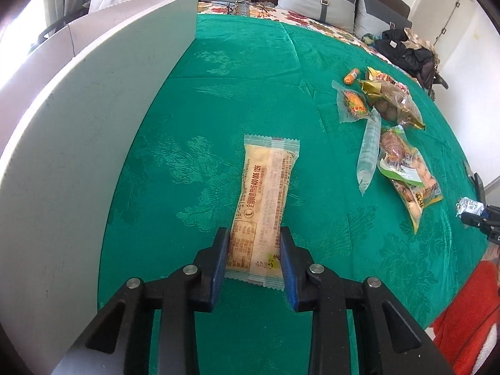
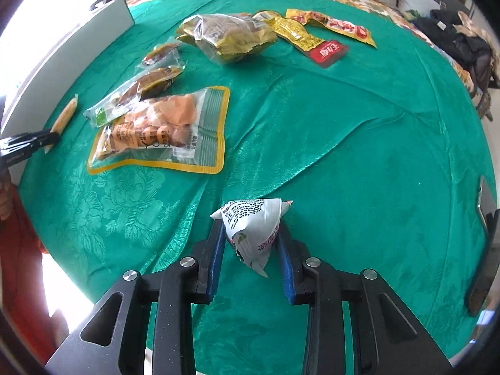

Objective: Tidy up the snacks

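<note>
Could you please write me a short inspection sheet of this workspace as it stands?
Surface: green cloth, wrinkled.
Job's things: long bar snack in the left tool; white pouch in the right tool; orange-edged bag and yellow wrappers lying loose.
Clutter: dark bundle at the far edge.
Grippers: both shut on packets.
Cables: thin cord beyond the cloth.
Surroundings: white board on the left, grey cushions behind.

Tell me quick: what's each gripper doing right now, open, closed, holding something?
Left gripper: closed on the long yellow snack bar.
Right gripper: closed on the small white snack packet.
</note>
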Demonstrator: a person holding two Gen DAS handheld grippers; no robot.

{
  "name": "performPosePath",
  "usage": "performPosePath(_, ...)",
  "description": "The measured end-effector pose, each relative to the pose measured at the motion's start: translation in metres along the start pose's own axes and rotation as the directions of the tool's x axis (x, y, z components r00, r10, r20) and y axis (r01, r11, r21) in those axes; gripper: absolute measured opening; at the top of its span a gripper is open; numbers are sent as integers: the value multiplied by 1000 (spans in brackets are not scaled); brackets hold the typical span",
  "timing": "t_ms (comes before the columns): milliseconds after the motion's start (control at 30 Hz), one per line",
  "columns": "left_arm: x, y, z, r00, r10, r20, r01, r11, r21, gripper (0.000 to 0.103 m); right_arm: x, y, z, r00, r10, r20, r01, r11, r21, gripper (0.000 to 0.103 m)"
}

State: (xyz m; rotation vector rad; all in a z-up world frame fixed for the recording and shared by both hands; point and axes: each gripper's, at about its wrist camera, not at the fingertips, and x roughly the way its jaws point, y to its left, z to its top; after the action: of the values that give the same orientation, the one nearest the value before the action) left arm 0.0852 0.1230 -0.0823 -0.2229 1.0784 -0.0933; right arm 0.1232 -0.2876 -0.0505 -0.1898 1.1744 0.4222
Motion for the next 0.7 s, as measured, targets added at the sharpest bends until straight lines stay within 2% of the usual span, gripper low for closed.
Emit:
performPosePath(67, -13, 1, 1, 997, -63, 35, 64, 998, -28, 31, -17, 5, -6, 999, 35, 37, -36, 999, 17, 33)
performPosePath(100, -19, 0, 2, 995, -90, 48, 92, 995, -40, 31, -21, 9, -9, 999, 28, 38, -28, 1000, 11, 33)
performPosePath(233, -47, -4, 4, 976, -196, 91, 205, 974, -99, 31, -20, 29, -17, 999, -54, 1, 54, 996, -65, 33)
performPosePath(300, -74, 1, 7, 961, -240, 140, 257, 959, -123, 31, -24, 48, -6, 1000, -22, 20, 24, 996, -91, 33)
performPosePath(367, -106, 16, 14, 948, -245, 200, 277, 949, -148, 31, -31, 78, 16, 998, 40, 56, -33, 991, -131, 33)
performPosePath(467, -160, 59, 25, 937, -189, 294, 253, 947, -197, 31, -50, 147, 64, 977, 166, 130, -133, 964, -232, 33)
performPosePath(533, -188, 96, 32, 941, -109, 321, 192, 952, -239, 31, -66, 201, 97, 945, 279, 170, -220, 927, -303, 33)
performPosePath(600, -204, 132, 39, 953, 18, 304, 74, 954, -289, 31, -77, 257, 130, 903, 390, 181, -307, 879, -365, 33)
performPosePath(700, -201, 178, 49, 969, 134, 209, -61, 944, -324, 34, -86, 338, 170, 841, 513, 170, -416, 815, -403, 36)
